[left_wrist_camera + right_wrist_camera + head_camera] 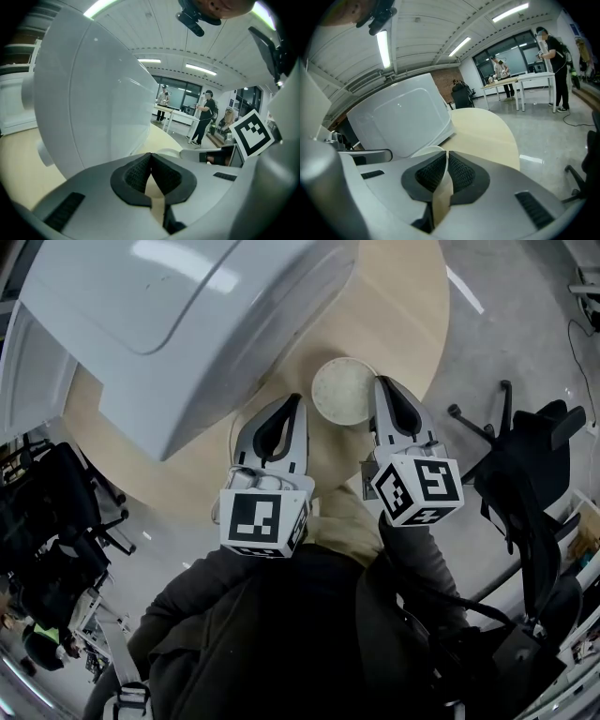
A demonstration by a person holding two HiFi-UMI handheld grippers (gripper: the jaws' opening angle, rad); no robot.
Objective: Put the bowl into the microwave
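A pale cream bowl point(342, 390) is just off the front of the white microwave point(178, 324), over the round wooden table point(403, 306). My right gripper point(377, 382) is shut on the bowl's right rim. In the right gripper view the thin wall of the bowl point(423, 152) runs between the black pads of that gripper point(445, 155), with the microwave point(401, 119) behind it. My left gripper point(298, 399) hangs left of the bowl, shut with nothing in it. Its tips point(151, 155) meet in front of the microwave's curved white side point(93, 93).
The table edge point(506, 140) curves off to the right, with grey floor beyond. A black office chair point(534, 460) stands at the right and more dark chairs point(47, 531) at the left. Far off, people point(555, 47) stand by white desks.
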